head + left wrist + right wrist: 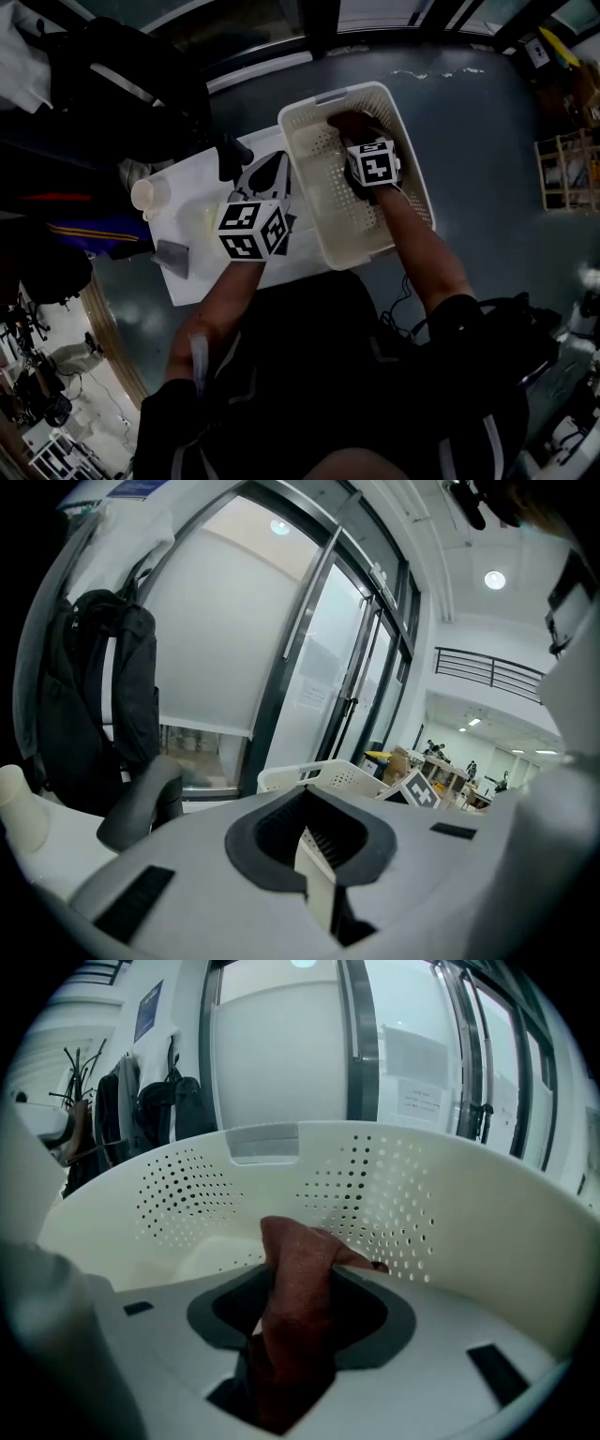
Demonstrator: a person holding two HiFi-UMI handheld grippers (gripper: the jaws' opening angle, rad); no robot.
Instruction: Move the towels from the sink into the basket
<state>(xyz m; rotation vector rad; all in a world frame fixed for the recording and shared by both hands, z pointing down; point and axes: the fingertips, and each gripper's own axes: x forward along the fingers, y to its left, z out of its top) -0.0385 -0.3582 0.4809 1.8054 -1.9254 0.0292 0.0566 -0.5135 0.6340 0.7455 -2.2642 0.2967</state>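
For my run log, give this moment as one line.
right gripper: inside basket, jaws apart, brown towel between | left gripper: shut, empty, outside basket

The head view looked steeply down from above the person onto the white counter [202, 202] and the perforated basket [330, 97]. The left gripper view sat low over the counter and faced almost level toward the glass doors [323, 667], with the basket's rim just ahead. The right gripper view looked from inside the basket, close to its far wall. All three views shared the basket.
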